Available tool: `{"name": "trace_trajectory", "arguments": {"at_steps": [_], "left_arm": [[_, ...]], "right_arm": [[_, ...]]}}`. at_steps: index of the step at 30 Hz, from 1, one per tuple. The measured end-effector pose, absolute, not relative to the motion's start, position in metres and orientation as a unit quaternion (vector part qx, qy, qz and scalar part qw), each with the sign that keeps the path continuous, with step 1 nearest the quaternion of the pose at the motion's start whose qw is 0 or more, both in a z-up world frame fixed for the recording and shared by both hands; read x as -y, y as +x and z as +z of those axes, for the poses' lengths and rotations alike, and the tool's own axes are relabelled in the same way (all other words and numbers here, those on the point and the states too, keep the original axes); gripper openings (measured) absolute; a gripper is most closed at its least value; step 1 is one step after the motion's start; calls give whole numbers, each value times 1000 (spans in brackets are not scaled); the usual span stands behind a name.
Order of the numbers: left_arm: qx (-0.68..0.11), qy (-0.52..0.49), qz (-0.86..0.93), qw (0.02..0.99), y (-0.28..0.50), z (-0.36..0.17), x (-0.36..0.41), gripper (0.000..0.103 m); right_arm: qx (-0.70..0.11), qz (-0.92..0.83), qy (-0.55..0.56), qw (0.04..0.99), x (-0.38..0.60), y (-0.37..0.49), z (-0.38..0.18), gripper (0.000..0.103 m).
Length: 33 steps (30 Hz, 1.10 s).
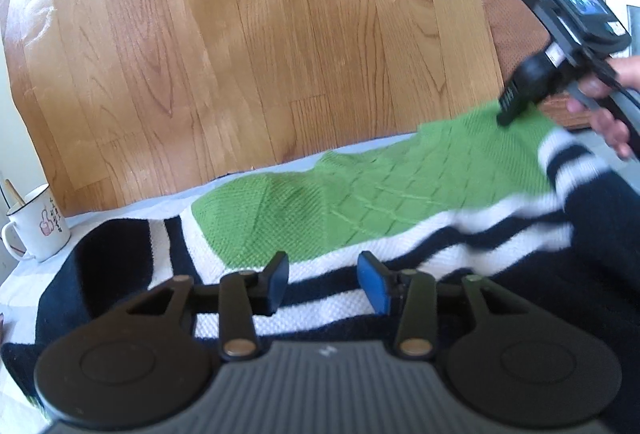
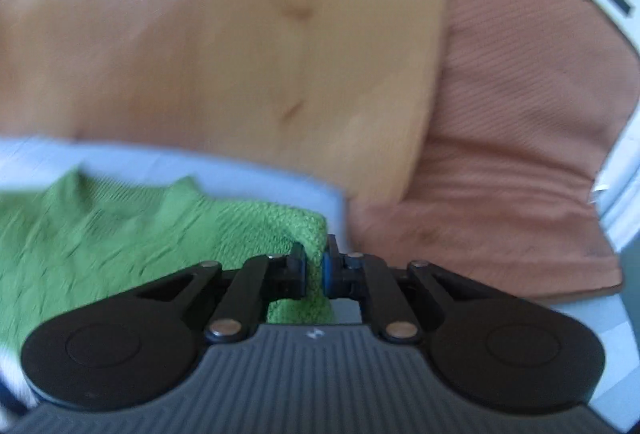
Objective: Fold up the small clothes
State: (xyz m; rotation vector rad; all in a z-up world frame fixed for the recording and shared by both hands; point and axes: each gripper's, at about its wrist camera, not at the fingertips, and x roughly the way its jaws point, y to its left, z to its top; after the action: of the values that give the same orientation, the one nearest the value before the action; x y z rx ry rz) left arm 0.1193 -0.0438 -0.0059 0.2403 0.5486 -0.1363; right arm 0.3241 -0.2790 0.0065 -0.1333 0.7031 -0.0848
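1. The green knit garment lies spread from the centre to the right of the left wrist view, over a navy-and-white striped cloth; I judge the fold barely begun.
2. The right gripper is clamped on a green edge at the centre of its view.
3. The left gripper hangs partly open over the stripes, holding nothing.
4. Both cloths rest on a pale blue surface.
5. Beyond it lies a wooden floor; a mug stands lower left and a brown mat lies at right.
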Motion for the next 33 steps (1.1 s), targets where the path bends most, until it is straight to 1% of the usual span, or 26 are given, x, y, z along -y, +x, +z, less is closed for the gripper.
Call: {"name": "trace_trajectory", "arguments": {"at_steps": [2, 3, 4, 6, 9, 11, 13, 18, 21, 23, 24, 25, 26, 27, 30, 33], "left_arm": [[-282, 114, -66, 950, 123, -7, 43, 39], [-286, 109, -65, 950, 124, -7, 41, 39], [-291, 104, -64, 949, 126, -7, 40, 39], [-303, 97, -64, 946, 129, -7, 38, 39], [-308, 92, -66, 944, 131, -6, 37, 39], [-307, 96, -67, 945, 130, -6, 38, 39], [-304, 100, -69, 945, 129, -5, 39, 40], [-293, 104, -67, 948, 125, -4, 40, 41], [-290, 108, -65, 949, 124, -4, 40, 42], [-290, 111, -62, 948, 124, -4, 41, 42], [-291, 114, -58, 948, 124, -4, 42, 43], [-292, 117, -56, 947, 124, -4, 42, 43], [-293, 121, -53, 947, 124, -4, 43, 43], [-293, 125, -50, 947, 123, -5, 44, 43], [-293, 137, -41, 945, 122, -6, 46, 43], [-289, 141, -36, 946, 120, -6, 46, 43]], "right_arm": [[-375, -45, -78, 923, 278, 334, -8, 11], [-385, -44, -93, 917, 275, 336, -17, 15], [-369, -52, -120, 920, 270, 332, -17, 30], [-365, -65, -121, 921, 272, 322, -9, 47], [-348, -48, -55, 935, 296, 285, 20, 47], [-336, -27, -8, 941, 312, 242, 39, 48], [-336, -4, 30, 942, 324, 196, 46, 52], [-355, 28, 78, 931, 357, 82, 29, 52], [-364, 38, 93, 926, 363, 48, 15, 52], [-371, 47, 95, 923, 359, 41, 6, 51], [-371, 55, 91, 922, 354, 38, 2, 48], [-358, 57, 78, 929, 346, 34, -1, 30], [-355, 73, 71, 929, 341, 38, -2, 20], [-351, 79, 68, 930, 338, 38, -1, 6], [-340, 58, 6, 939, 335, 36, 6, 5], [-308, -3, -49, 950, 365, 37, 22, 5]]}}
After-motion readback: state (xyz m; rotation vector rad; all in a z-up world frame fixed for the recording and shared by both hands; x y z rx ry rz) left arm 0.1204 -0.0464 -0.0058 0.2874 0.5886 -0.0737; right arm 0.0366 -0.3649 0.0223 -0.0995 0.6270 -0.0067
